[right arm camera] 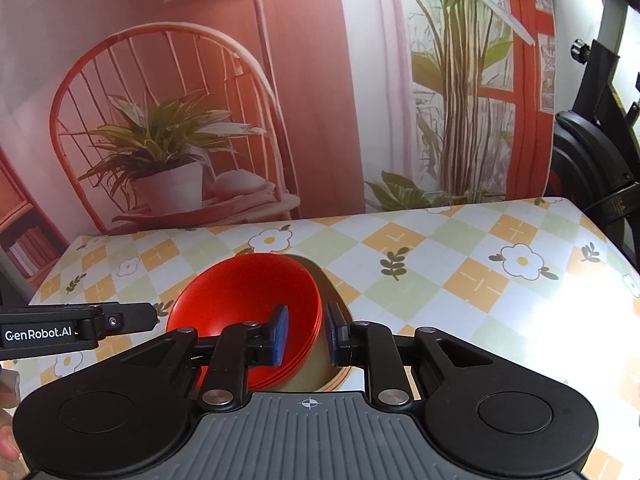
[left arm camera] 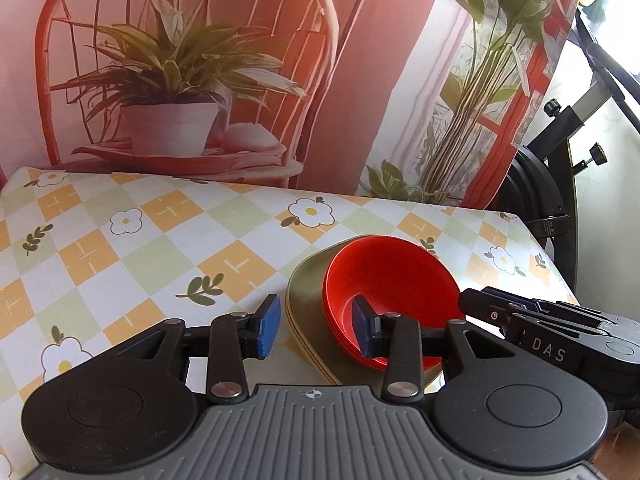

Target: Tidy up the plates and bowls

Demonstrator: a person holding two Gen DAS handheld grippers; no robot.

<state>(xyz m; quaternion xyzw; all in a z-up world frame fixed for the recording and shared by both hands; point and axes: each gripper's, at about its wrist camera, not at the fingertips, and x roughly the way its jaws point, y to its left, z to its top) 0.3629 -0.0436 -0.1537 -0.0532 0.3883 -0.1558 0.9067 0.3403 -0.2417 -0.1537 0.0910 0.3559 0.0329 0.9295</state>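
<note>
Here the left gripper (left arm camera: 315, 330) comes first, low over the checked, flower-printed tablecloth (left arm camera: 120, 248), its blue pads spread wide with nothing between them; one pad hangs over bare cloth, the other sits in front of the red bowls' near rim, though contact cannot be told. Next, toward the table's right edge, lies the stack: red bowls (left arm camera: 390, 292) nested one inside another, resting on olive plates (left arm camera: 306, 304) whose layered edges show several piled together. Judging by this, like has been gathered with like, bowls on top because they would not sit steadily under flat plates, and the sorting looks close to done. Furthest right is the right gripper (right arm camera: 306, 334), level and pointing across the table, its jaws only partly open and straddling the right-hand rim of the red bowls (right arm camera: 244, 300), one pad inside and one outside over the plates (right arm camera: 320, 364). It grips nothing yet; whether it is about to pinch or let go cannot be told.
</note>
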